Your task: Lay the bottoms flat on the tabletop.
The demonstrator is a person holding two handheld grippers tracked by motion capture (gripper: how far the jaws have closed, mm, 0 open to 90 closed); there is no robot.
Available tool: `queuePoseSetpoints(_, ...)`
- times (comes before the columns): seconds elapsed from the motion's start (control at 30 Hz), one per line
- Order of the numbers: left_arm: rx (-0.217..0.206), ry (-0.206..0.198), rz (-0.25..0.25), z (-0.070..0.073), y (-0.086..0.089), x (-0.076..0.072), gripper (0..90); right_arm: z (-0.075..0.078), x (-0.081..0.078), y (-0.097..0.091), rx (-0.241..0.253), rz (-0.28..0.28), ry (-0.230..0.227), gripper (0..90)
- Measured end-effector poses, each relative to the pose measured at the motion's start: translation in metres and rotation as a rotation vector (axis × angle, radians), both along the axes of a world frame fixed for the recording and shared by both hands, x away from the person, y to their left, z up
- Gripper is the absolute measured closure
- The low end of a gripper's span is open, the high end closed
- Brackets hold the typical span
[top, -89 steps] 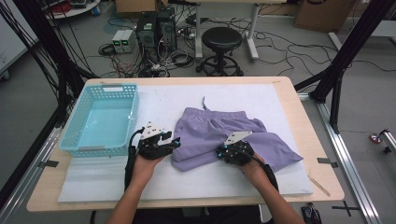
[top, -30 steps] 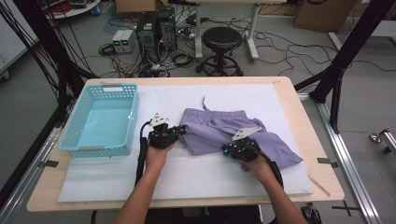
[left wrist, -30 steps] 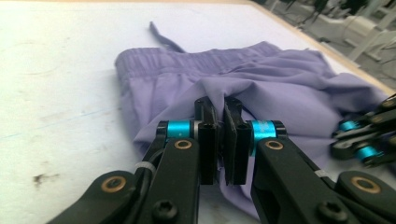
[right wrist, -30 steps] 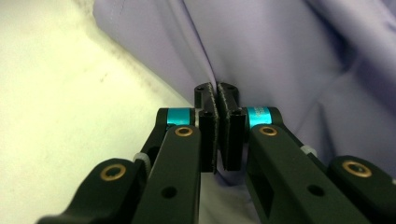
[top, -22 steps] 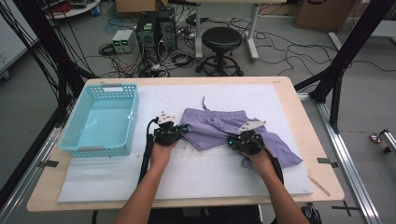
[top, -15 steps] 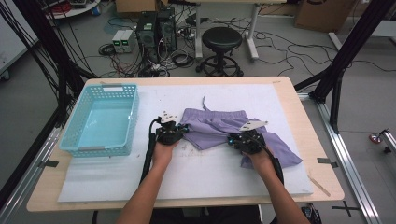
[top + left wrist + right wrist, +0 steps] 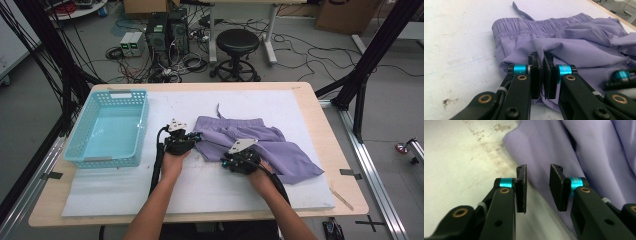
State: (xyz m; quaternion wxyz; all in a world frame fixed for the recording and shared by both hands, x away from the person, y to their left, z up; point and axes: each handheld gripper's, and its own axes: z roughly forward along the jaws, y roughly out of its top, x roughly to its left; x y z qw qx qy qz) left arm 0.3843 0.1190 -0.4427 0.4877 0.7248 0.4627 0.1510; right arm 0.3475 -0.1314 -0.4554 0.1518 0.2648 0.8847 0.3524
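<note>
Purple shorts (image 7: 272,145) lie crumpled on the white mat, waistband toward the far side. My left gripper (image 7: 196,137) is at their left edge, shut on a raised fold of the purple shorts (image 7: 574,37); in the left gripper view the left gripper's (image 7: 543,58) jaws pinch the cloth between them. My right gripper (image 7: 226,160) sits at the near hem. Its jaws have just been closing, but in the right gripper view the right gripper (image 7: 538,171) still shows a gap. The shorts' hem (image 7: 574,150) lies under and behind that gap, with no pad pressing on it.
A light blue basket (image 7: 120,93) stands empty at the left of the white mat (image 7: 125,190). The wooden table edge (image 7: 345,200) runs along the right. Beyond the table are a black stool (image 7: 235,40), computers and cables on the floor.
My right gripper has slid left and nearer to the person, from the cloth's middle to its near hem. The left gripper keeps its hold and has stayed in place.
</note>
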Motion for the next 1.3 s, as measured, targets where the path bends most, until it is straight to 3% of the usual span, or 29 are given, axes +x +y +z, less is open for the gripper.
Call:
queuePoseSetpoints(0.07, 0.006, 0.000, -0.017, 0.001, 0.002, -0.003, 85.4, 0.000, -0.001, -0.001, -0.004, 0.011, -0.002, 90.0)
queuePoseSetpoints(0.1, 0.013, -0.004, -0.029, 0.002, 0.003, -0.005, 85.4, 0.001, -0.002, -0.003, -0.004, 0.024, 0.011, 90.0)
queuePoseSetpoints(0.13, 0.019, -0.019, -0.050, 0.005, 0.004, -0.011, 85.4, 0.003, -0.003, -0.011, 0.017, 0.051, 0.056, 90.0)
queuePoseSetpoints(0.17, 0.019, -0.019, -0.050, 0.005, 0.004, -0.011, 85.4, 0.003, -0.003, -0.011, 0.017, 0.051, 0.056, 90.0)
queuePoseSetpoints(0.2, 0.013, -0.022, -0.073, 0.008, 0.006, -0.017, 85.3, 0.005, -0.008, -0.023, 0.057, 0.074, 0.092, 90.0)
queuePoseSetpoints(0.23, 0.013, -0.022, -0.073, 0.008, 0.006, -0.017, 85.2, 0.007, -0.010, -0.030, 0.089, 0.090, 0.105, 90.0)
queuePoseSetpoints(0.27, 0.016, -0.022, -0.089, 0.009, 0.007, -0.020, 85.2, 0.007, -0.010, -0.030, 0.089, 0.090, 0.105, 90.0)
queuePoseSetpoints(0.3, 0.025, -0.026, -0.099, 0.009, 0.007, -0.023, 85.1, 0.013, -0.013, -0.043, 0.140, 0.112, 0.122, 90.0)
queuePoseSetpoints(0.37, 0.036, -0.026, -0.110, 0.007, 0.008, -0.028, 84.9, 0.016, -0.014, -0.049, 0.142, 0.100, 0.115, 90.0)
queuePoseSetpoints(0.47, 0.014, -0.017, -0.102, 0.004, 0.010, -0.030, 84.9, 0.019, -0.016, -0.059, 0.145, 0.064, 0.094, 89.6)
queuePoseSetpoints(0.5, 0.008, -0.013, -0.101, 0.004, 0.010, -0.030, 84.9, 0.019, -0.017, -0.059, 0.144, 0.057, 0.085, 84.6)
queuePoseSetpoints(0.53, -0.018, -0.014, -0.097, 0.005, 0.010, -0.030, 85.0, 0.016, -0.017, -0.051, 0.136, 0.042, 0.073, 71.7)
queuePoseSetpoints(0.57, -0.018, -0.014, -0.097, 0.005, 0.010, -0.030, 85.0, 0.015, -0.017, -0.046, 0.132, 0.037, 0.068, 71.7)
queuePoseSetpoints(0.6, -0.024, -0.016, -0.099, 0.006, 0.010, -0.030, 85.0, 0.014, -0.016, -0.039, 0.123, 0.031, 0.053, 57.3)
queuePoseSetpoints(0.73, -0.035, -0.018, -0.105, 0.008, 0.010, -0.030, 85.0, 0.007, -0.012, -0.018, 0.085, 0.030, 0.034, 49.1)
queuePoseSetpoints(0.77, -0.038, -0.018, -0.105, 0.008, 0.011, -0.030, 85.0, -0.001, -0.009, -0.006, 0.027, 0.040, 0.042, 51.2)
queuePoseSetpoints(0.83, -0.045, -0.018, -0.111, 0.008, 0.012, -0.031, 85.0, 0.000, -0.008, -0.005, 0.033, 0.057, 0.038, 80.5)
queuePoseSetpoints(0.87, -0.045, -0.018, -0.111, 0.008, 0.012, -0.031, 85.0, 0.000, -0.009, -0.006, 0.020, 0.055, 0.029, 88.0)
queuePoseSetpoints(1.0, -0.050, -0.022, -0.155, 0.013, 0.014, -0.038, 84.9, 0.004, -0.011, -0.013, 0.012, 0.089, 0.073, 90.0)
queuePoseSetpoints(1.07, -0.061, -0.043, -0.206, 0.018, 0.016, -0.048, 85.0, 0.013, -0.018, -0.030, 0.093, 0.150, 0.123, 90.0)
queuePoseSetpoints(1.13, -0.059, -0.051, -0.228, 0.018, 0.016, -0.053, 85.0, 0.022, -0.019, -0.043, 0.153, 0.180, 0.141, 90.0)
queuePoseSetpoints(1.2, -0.049, -0.050, -0.232, 0.017, 0.016, -0.054, 84.9, 0.025, -0.018, -0.049, 0.172, 0.182, 0.149, 90.0)
queuePoseSetpoints(1.23, -0.046, -0.044, -0.233, 0.014, 0.015, -0.054, 84.9, 0.027, -0.017, -0.054, 0.187, 0.168, 0.164, 90.0)
queuePoseSetpoints(1.27, -0.043, -0.039, -0.225, 0.012, 0.013, -0.053, 84.9, 0.028, -0.011, -0.062, 0.221, 0.120, 0.184, 90.0)
queuePoseSetpoints(1.3, -0.038, -0.034, -0.215, 0.009, 0.011, -0.051, 84.9, 0.028, -0.011, -0.062, 0.221, 0.120, 0.184, 90.0)
